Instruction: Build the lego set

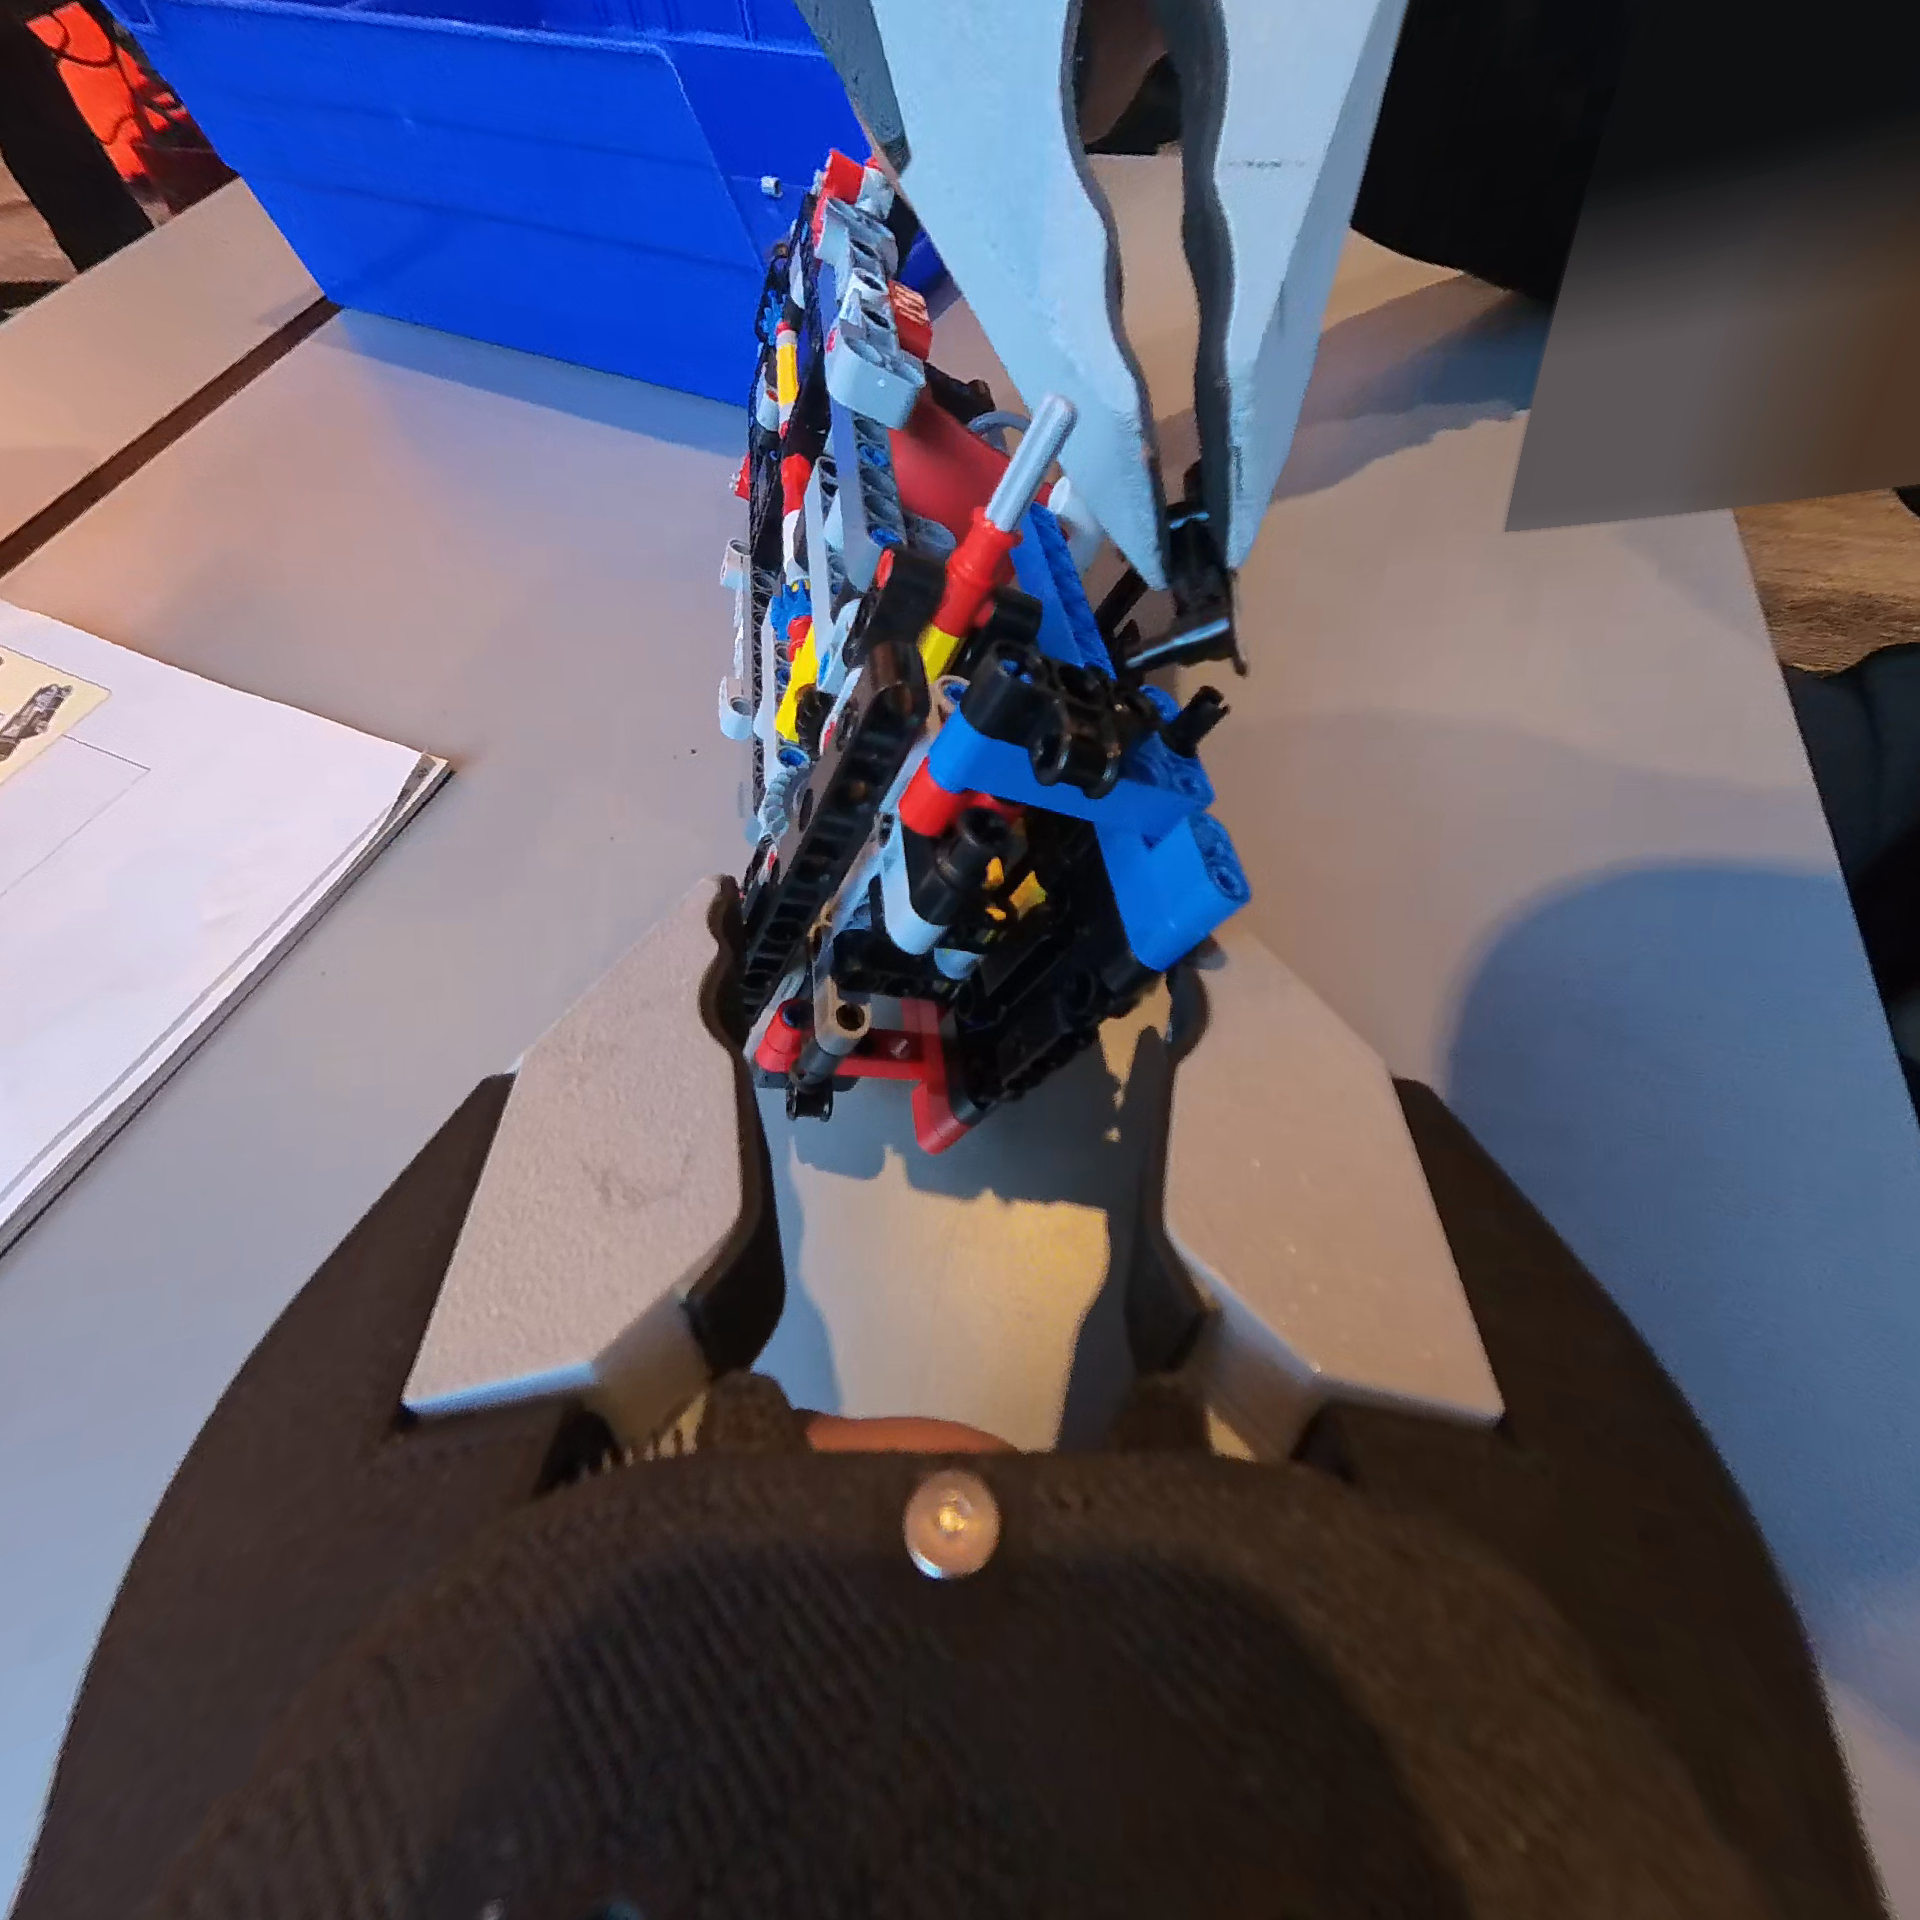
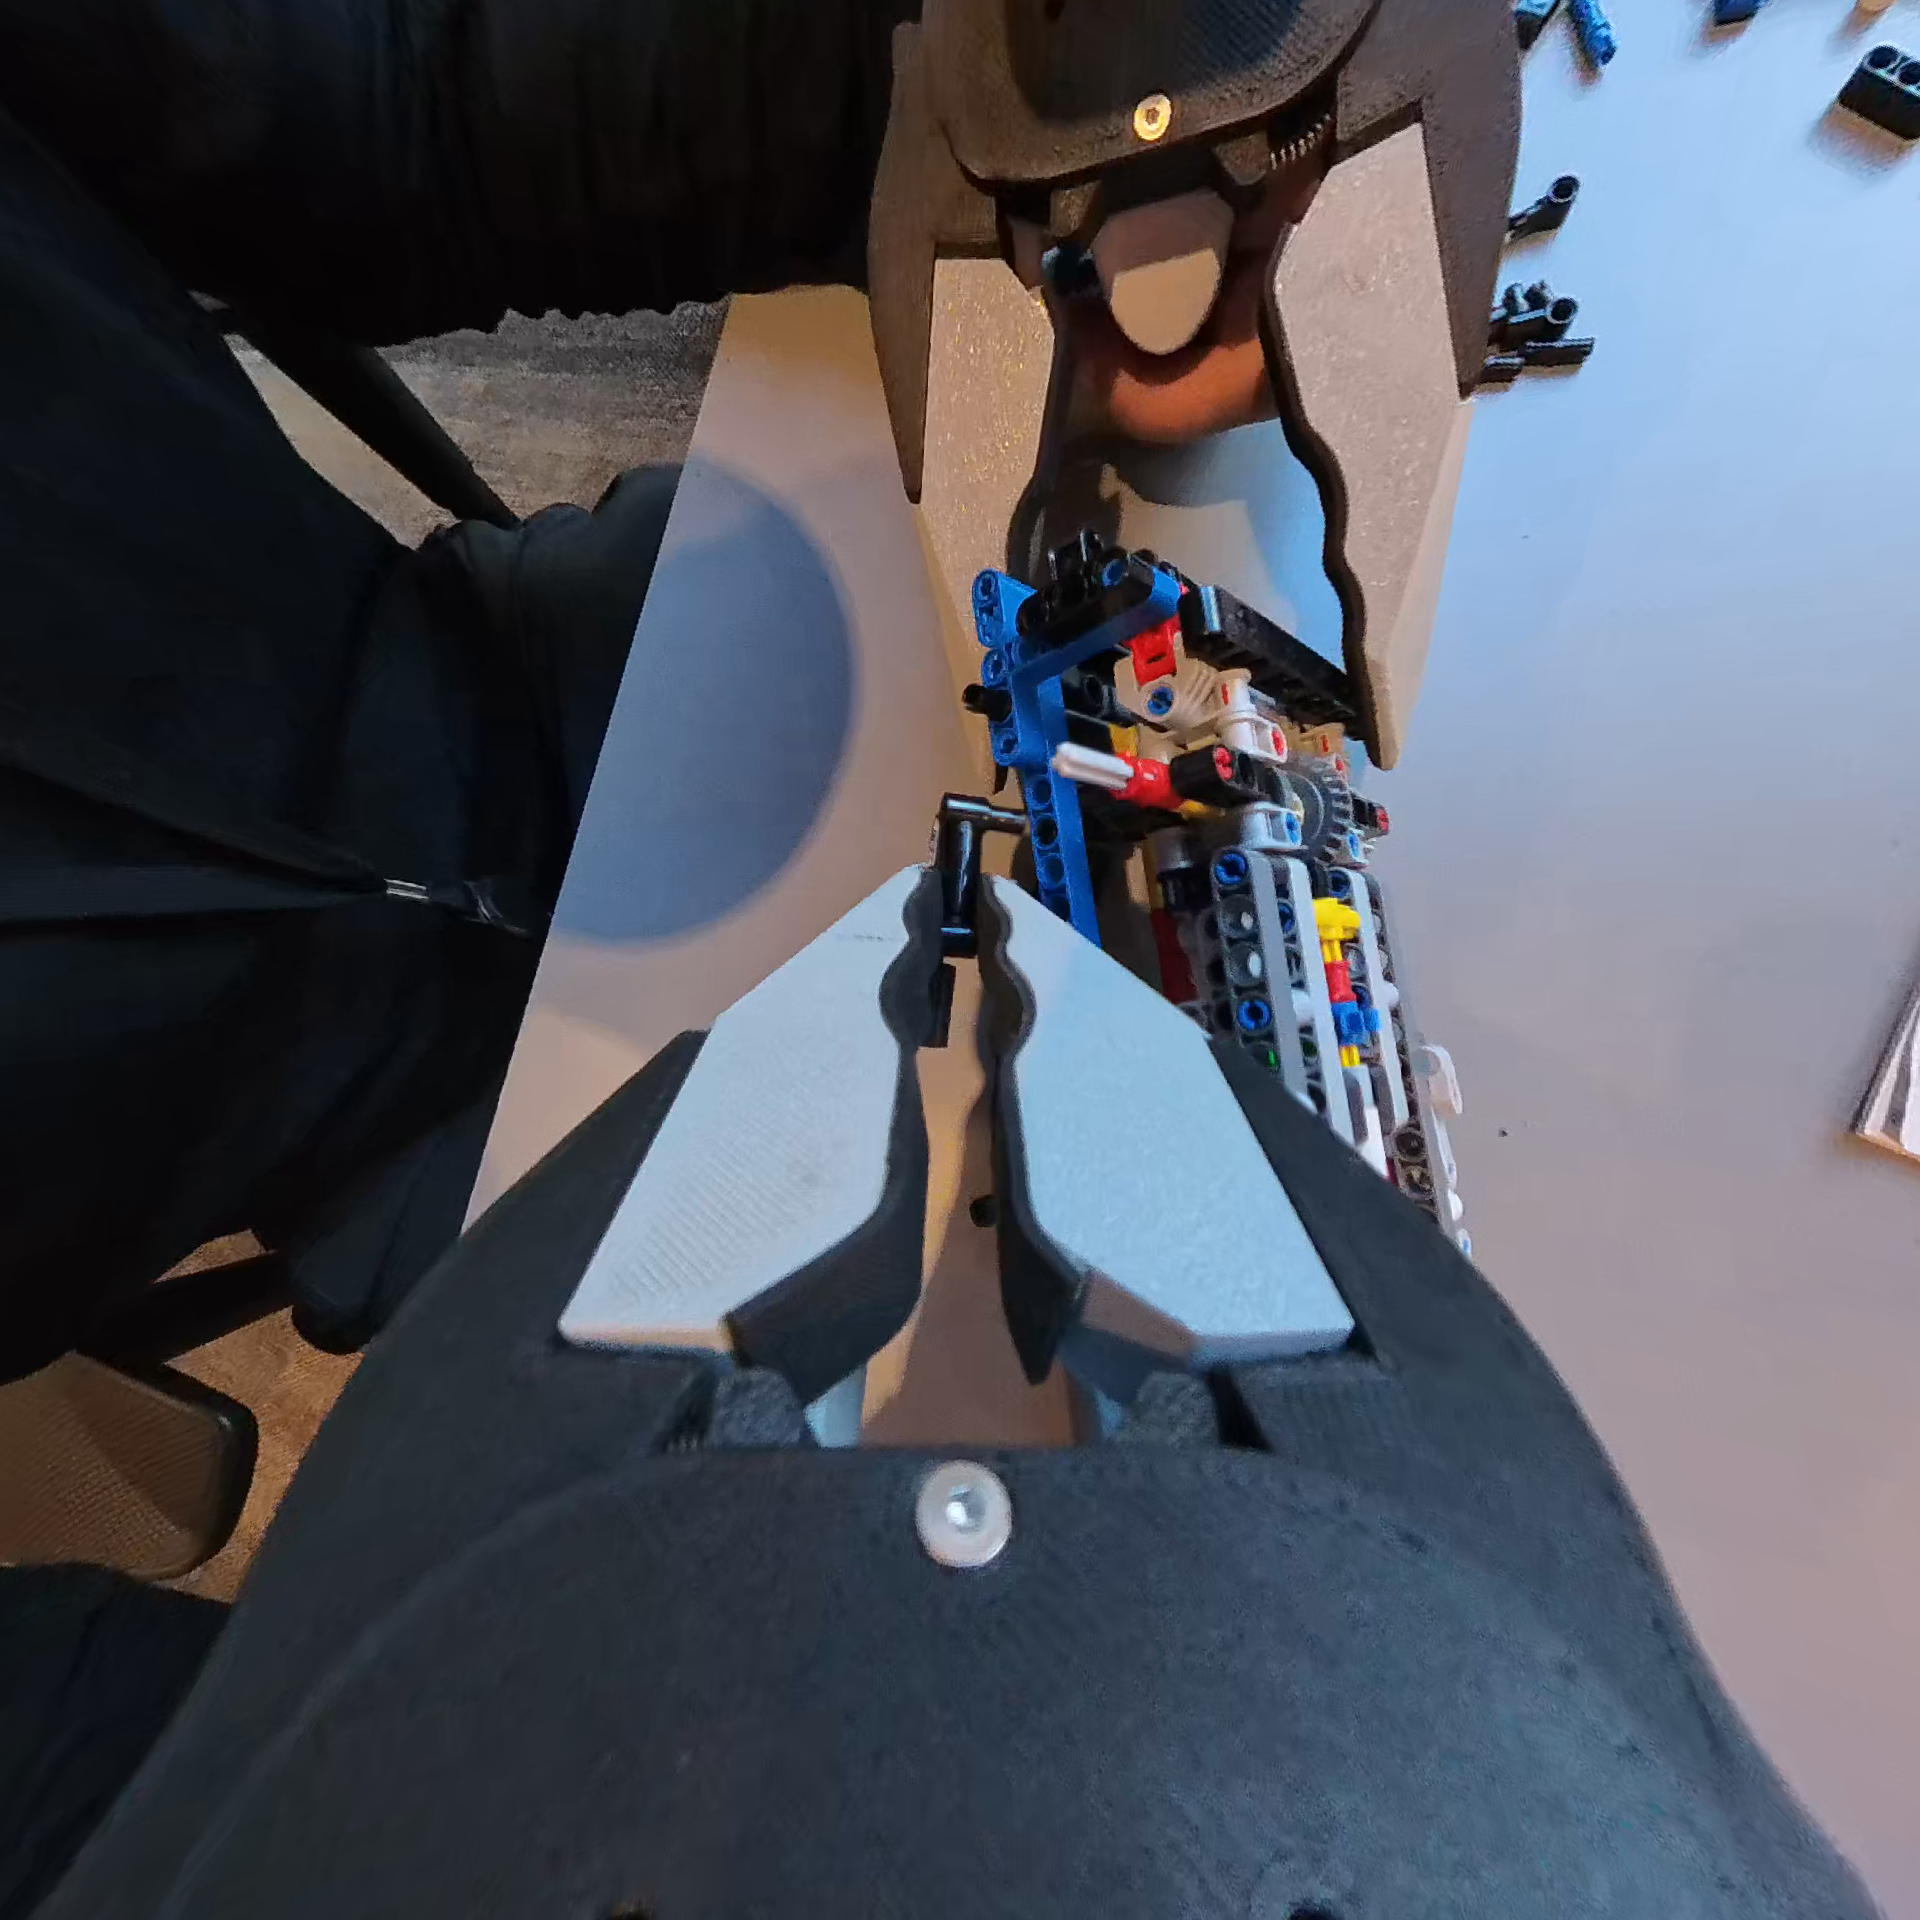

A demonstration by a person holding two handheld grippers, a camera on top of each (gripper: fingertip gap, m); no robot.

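The lego model (image 1: pixel 935 727) – a long, dense frame of perforated black, grey and blue beams studded with red and yellow pins – is held tipped on edge over the matte grey table (image 1: pixel 468 520), close to the table's near edge. Its lower end is clamped between the wavy black rubber pads of the left gripper (image 1: pixel 961 977), whose flat grey fingers are spread just wide enough to squeeze the frame's black beams from both sides. The right gripper (image 2: pixel 961 914) is nearly pressed together and pinches a small glossy black angled pin piece (image 2: pixel 961 862), which is held just beside the model's blue L-shaped beam (image 2: pixel 1023 748); whether the two touch cannot be told. A smooth grey axle (image 1: pixel 1029 462) on a red connector juts from the model beside that gripper. Behind the model a hard blue plastic bin (image 1: pixel 499 177) stands close, and an open white instruction booklet (image 1: pixel 177 862) lies well to the model's left. Small loose black and blue pieces (image 2: pixel 1538 322) are scattered beyond the model – bare tabletop is left between them and it. A dark-clothed person's legs (image 2: pixel 260 727) are seen past the table's edge.
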